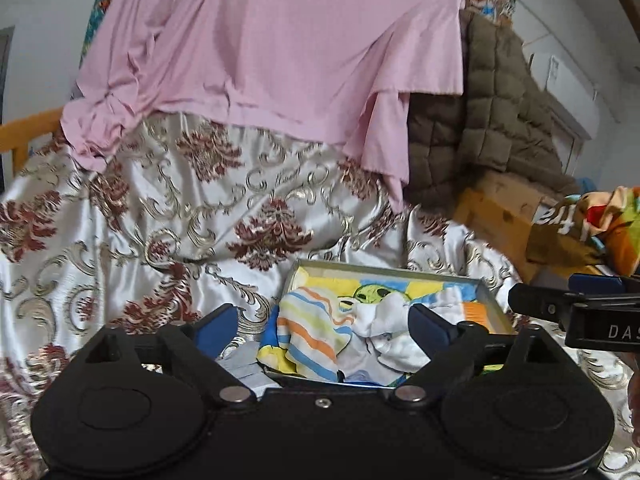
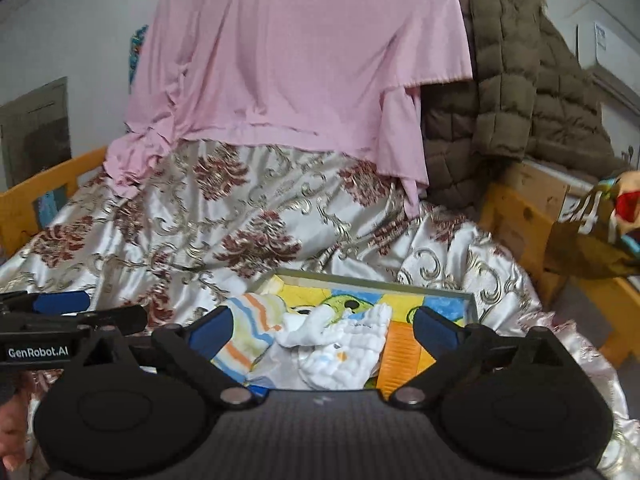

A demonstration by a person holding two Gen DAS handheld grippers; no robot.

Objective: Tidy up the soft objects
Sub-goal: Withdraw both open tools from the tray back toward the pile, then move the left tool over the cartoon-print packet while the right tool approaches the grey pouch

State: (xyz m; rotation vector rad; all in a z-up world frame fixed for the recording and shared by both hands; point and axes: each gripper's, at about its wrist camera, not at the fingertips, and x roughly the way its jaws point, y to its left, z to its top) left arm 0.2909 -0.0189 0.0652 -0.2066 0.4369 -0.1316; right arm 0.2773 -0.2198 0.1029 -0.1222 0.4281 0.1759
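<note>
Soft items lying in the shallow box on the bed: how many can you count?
2: a striped cloth at the box's left, a white cloth beside it, centre. More may lie hidden underneath.

"GenRobot.AI" on left hand-held gripper (image 2: 60, 308); "DAS" on right hand-held gripper (image 1: 576, 300).

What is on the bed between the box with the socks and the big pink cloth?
Only the flowery satin bedspread lies between the box and the pink cloth; nothing else rests there. Both wrist views show it.
</note>
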